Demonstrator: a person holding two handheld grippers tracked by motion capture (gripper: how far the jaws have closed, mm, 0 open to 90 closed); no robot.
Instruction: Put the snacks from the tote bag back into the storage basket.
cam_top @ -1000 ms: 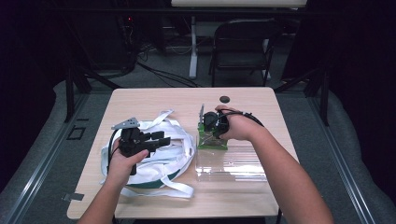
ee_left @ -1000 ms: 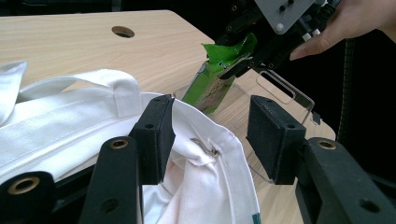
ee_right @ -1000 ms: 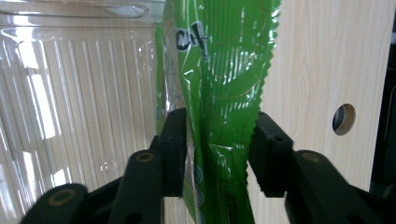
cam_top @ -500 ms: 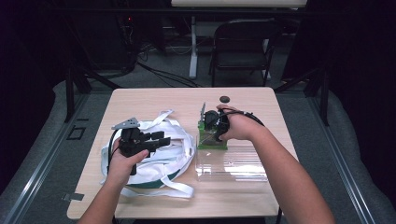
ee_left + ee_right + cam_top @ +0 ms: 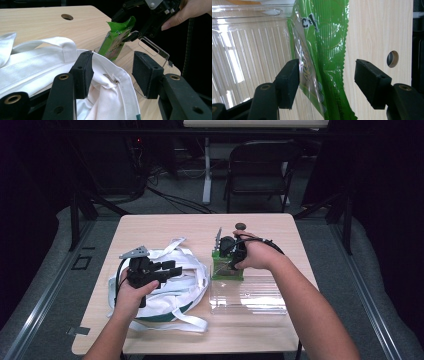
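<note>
- The green snack packet (image 5: 226, 267) stands on edge at the end of the clear plastic tray (image 5: 250, 296), leaning against its wall; in my right gripper view the packet (image 5: 322, 50) runs up between the pads without either one pressing on it.
- My right gripper (image 5: 231, 262) has just been opening its jaws, and they now stand wide on either side of the packet, so I judge it released and resting on its own.
- From the left gripper view I see that packet (image 5: 115, 40) tilted, its crimped top beside the right gripper (image 5: 135, 35), with the tray's clear edge (image 5: 152, 48) behind it.
- My left gripper (image 5: 172, 270) sits over the white cloth bag (image 5: 180, 290), jaws about half apart; the bag's hem (image 5: 110, 82) lies between the pads, but I cannot tell whether they pinch it.
- The bag lies bunched on the left half of the wooden table (image 5: 165, 227), straps loose, just beside the tray.
- A small dark round thing (image 5: 240, 226) sits near the table's far edge, untouched.
- My reading: setting the packet down looks done. If it is meant for the bag, the bag's mouth is not yet held open and the packet is not inside, so that part remains.
</note>
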